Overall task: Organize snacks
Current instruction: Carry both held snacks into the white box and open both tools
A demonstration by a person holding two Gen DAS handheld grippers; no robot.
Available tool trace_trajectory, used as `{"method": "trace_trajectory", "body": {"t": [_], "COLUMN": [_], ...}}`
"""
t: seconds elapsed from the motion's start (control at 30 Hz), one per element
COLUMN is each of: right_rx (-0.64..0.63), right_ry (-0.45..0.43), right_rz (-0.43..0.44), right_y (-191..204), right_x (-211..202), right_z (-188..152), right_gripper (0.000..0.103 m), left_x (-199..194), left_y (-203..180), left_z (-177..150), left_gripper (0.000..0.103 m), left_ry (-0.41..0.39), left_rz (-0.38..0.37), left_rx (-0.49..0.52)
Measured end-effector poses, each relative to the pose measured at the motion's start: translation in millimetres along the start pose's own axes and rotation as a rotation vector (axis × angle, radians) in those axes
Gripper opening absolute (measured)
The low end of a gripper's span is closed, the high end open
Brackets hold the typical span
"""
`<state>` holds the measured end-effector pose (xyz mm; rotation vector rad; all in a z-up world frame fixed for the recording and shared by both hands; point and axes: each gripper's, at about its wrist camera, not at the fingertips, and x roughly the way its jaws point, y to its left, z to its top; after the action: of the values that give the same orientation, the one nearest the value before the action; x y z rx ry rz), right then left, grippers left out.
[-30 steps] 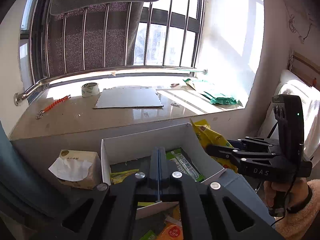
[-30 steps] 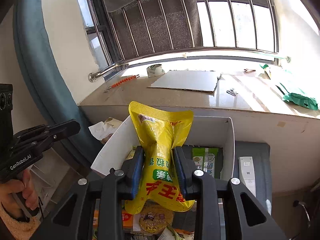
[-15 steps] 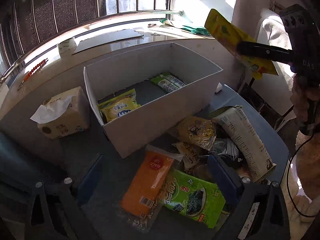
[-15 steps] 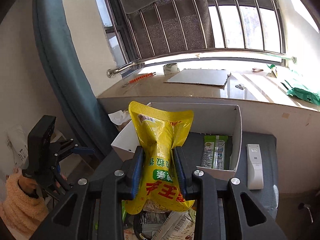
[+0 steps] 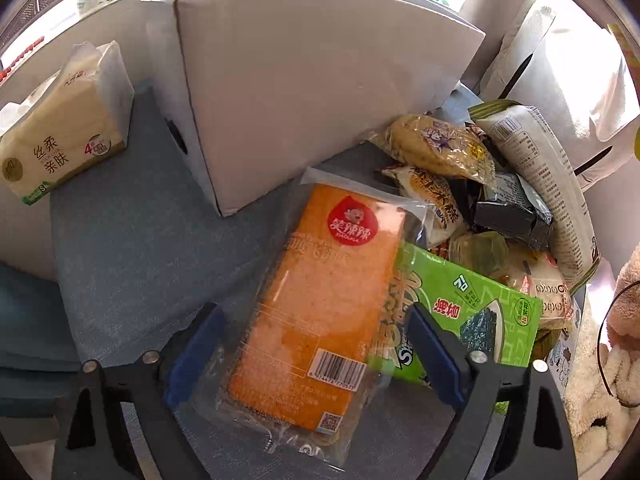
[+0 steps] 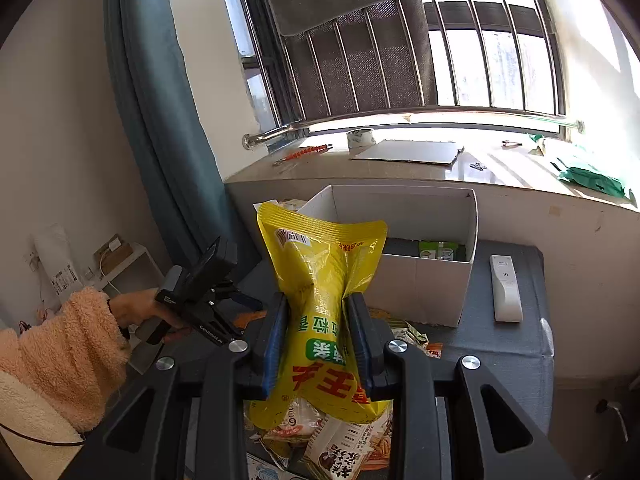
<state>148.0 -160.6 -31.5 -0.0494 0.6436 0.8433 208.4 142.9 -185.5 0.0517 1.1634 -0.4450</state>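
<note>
Orange crackers in a clear wrapper, the orange cracker pack [image 5: 320,300], lie flat on the grey-blue tabletop [image 5: 132,248] at the lower middle of the left wrist view, and the left gripper [image 5: 312,354] straddles the pack's near end. Its jaws have just been closing from their widest, with the pack between them, yet both blue pads stand off the wrapper, so nothing is gripped; this looks like the set-up for a pinch across the pack's short width. At the right of that view a heap of loose snacks [image 5: 480,200] and a green seaweed pack [image 5: 472,308] crowd against it. The right gripper [image 6: 318,340] is pinched tight on the waist of a yellow snack bag [image 6: 324,300], held upright at the frame's centre, probably so it can drop straight into the white cardboard box [image 6: 420,284] just behind, where 1 green packet already lies. A tissue pack [image 5: 60,128] sits at the upper left beside the box, a white remote [image 6: 506,288] at the right. Beyond, a sunlit stone windowsill [image 6: 360,168], barred window and blue curtain [image 6: 160,120].
</note>
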Motion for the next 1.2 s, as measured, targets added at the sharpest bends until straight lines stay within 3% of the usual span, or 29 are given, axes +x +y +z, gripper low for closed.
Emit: {"method": "trace_trajectory", "body": {"t": [0.03,0.1,0.2,0.3,0.47,0.6,0.7,0.8,1.0,1.03,1.07,1.1,1.13,1.17,1.2], "right_rx": [0.000,0.007,0.026,0.025,0.028,0.034,0.038,0.069,0.102,0.108,0.125,0.149,0.174,0.204,0.236], "right_ry": [0.004,0.010,0.012,0.010,0.012,-0.008,-0.008,0.013,0.069,0.078,0.083,0.082,0.083,0.080,0.073], "right_rz": [-0.004,-0.009,0.004,0.004,-0.007,-0.035,-0.077,-0.117,-0.193,-0.210,-0.235,-0.250,-0.252,-0.259,-0.260], "right_y": [-0.4,-2.5,-5.7,-5.2,-7.3,-14.9,-24.3,-43.3,-82.4,-88.9,-96.4,-104.4,-113.3,-121.4,-128.7], "right_x": [0.4,2.0,5.8,8.5,16.4,32.9,54.6,82.7,132.3,138.4,143.2,147.0,149.4,150.1,148.6], "right_z": [-1.3,-4.0,-5.2,-4.8,2.1,25.0,52.0,80.9,116.3,118.4,119.9,121.9,123.0,123.4,122.0], "right_gripper": [0.033,0.033,0.033,0.033,0.033,0.033,0.033,0.033,0.035,0.038,0.043,0.059,0.085,0.096,0.103], "left_x": [-3.0,-8.4,-20.2,-45.2,-113.7,-167.0,-186.2,-185.4,-130.2,-117.7,-108.6,-101.6,-92.9,-88.6,-86.6], "left_y": [-0.2,0.0,-11.5,-29.6,-63.1,-67.1,-57.0,-45.9,-33.3,-32.2,-23.0,-16.0,-5.6,-0.5,3.0], "left_z": [0.1,-0.5,-4.0,-15.0,-19.6,2.6,34.2,73.3,137.3,139.4,143.8,148.2,153.5,152.8,152.9], "left_gripper": [0.064,0.058,0.054,0.054,0.054,0.054,0.054,0.054,0.056,0.057,0.067,0.086,0.095,0.102,0.102], "left_ry": [-0.007,-0.002,-0.027,-0.122,-0.354,-0.593,-0.697,-0.712,-0.631,-0.623,-0.611,-0.592,-0.566,-0.555,-0.548], "left_rz": [-0.001,0.010,0.056,0.072,0.041,0.043,0.066,0.089,0.161,0.163,0.162,0.151,0.134,0.124,0.122], "left_rx": [-0.016,-0.080,-0.099,-0.103,-0.123,-0.225,-0.290,-0.328,-0.374,-0.390,-0.412,-0.434,-0.459,-0.481,-0.490]}}
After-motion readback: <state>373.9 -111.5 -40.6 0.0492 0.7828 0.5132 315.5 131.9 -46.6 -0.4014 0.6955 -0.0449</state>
